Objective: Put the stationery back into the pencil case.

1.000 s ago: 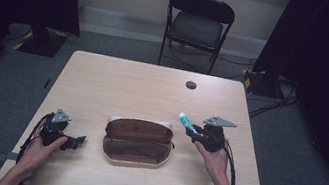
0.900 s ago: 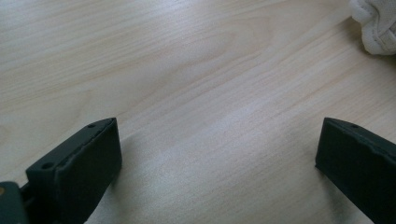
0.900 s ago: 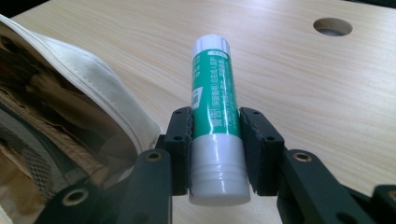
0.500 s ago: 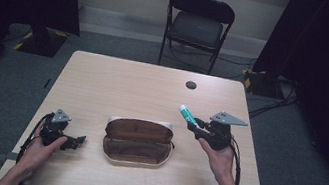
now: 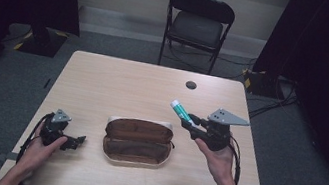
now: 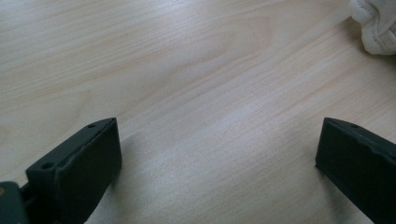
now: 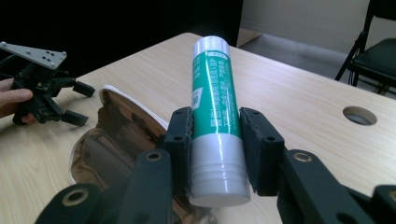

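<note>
Even overhead light falls on the pale wooden table (image 5: 118, 85) in the high view, while the room around it sinks into near-black at both sides. In the right gripper view, a bright streak of glare runs down the green-and-white plastic tube (image 7: 215, 116), and the glossy brown open case (image 7: 116, 140) mirrors the light; the background chair is soft. In the left gripper view, the black jaws are blurred and cast soft shadows on the tabletop.
</note>
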`<state>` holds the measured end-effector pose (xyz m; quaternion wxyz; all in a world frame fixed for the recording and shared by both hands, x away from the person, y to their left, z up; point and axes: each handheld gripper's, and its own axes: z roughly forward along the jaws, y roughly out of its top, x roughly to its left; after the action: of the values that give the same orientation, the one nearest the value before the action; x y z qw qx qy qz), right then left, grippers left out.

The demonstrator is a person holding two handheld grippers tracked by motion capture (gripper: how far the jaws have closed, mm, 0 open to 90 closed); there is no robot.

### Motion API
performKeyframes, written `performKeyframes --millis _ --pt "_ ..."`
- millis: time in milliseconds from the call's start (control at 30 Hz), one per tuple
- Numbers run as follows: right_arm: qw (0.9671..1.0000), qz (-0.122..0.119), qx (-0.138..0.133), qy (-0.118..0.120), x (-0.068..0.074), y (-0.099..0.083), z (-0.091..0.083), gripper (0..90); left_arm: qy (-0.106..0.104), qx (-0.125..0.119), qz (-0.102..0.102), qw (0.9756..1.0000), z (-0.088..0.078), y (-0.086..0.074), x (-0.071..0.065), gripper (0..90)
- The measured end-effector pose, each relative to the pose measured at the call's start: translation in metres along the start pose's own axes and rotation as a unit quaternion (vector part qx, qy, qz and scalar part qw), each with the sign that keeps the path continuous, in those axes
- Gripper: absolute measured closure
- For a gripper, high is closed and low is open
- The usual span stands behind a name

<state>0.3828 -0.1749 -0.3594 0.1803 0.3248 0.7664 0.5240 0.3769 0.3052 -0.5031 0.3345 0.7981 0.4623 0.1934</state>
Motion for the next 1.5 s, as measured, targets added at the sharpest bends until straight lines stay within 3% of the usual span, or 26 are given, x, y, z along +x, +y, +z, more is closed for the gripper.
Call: performKeyframes --millis 567,1100,1500 --pt "0.9976 -0.04 0.01 0.055 0.044 0.009 0.02 65.8 0.001 0.0 0.001 1.0 0.0 0.0 0.0 0.0" --pt "0.994 -0.057 0.034 0.087 0.064 0.002 0.042 65.7 0.0 0.0 0.0 1.0 0.0 0.0 0.0 0.0" --pt "0.987 -0.077 0.082 0.115 0.085 -0.015 0.072 65.7 0.0 0.0 0.0 1.0 0.0 0.0 0.0 0.0"
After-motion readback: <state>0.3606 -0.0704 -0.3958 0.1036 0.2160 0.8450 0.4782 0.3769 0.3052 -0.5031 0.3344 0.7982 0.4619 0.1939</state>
